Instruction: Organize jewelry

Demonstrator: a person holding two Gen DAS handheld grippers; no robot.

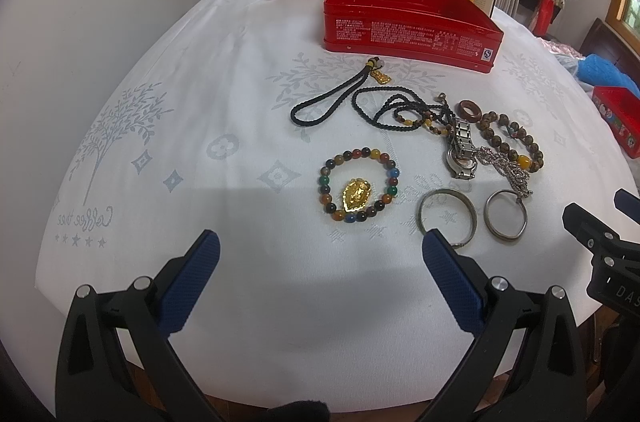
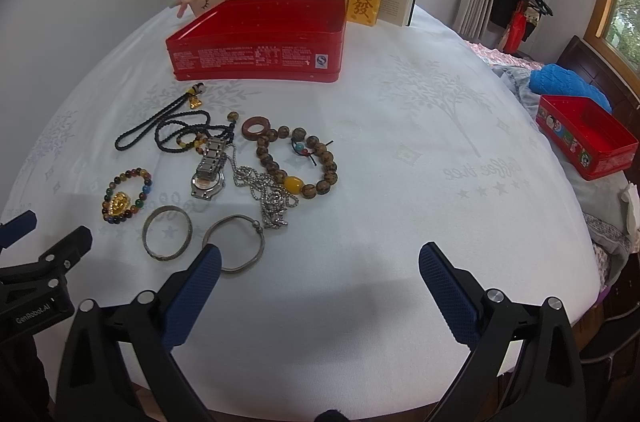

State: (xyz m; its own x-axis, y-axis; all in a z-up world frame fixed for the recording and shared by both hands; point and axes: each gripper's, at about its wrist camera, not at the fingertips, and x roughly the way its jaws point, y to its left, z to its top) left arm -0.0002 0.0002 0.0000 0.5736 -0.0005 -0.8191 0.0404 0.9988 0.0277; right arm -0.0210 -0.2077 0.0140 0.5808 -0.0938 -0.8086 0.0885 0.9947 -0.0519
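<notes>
- Jewelry pile (image 2: 224,166) lies loose on white tabletop (image 2: 400,142), just in front of red tin (image 2: 256,40).
- Left tongs (image 1: 320,254) and right tongs (image 2: 320,262) both spread apart, empty.
- Probably first pick: take nearest silver bangle (image 2: 236,242), pinch rim, avoid tangled chain (image 2: 268,194).

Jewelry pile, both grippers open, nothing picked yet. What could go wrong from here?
1. The silver chain lies tangled across the watch and touches the brown bead bracelet; lifting one may drag the others.
2. The two thin metal bangles lie flat on the cloth, so a gripper may slip off or pinch fabric.
3. The black bead necklace overlaps neighbouring cords; it may snag.
</notes>
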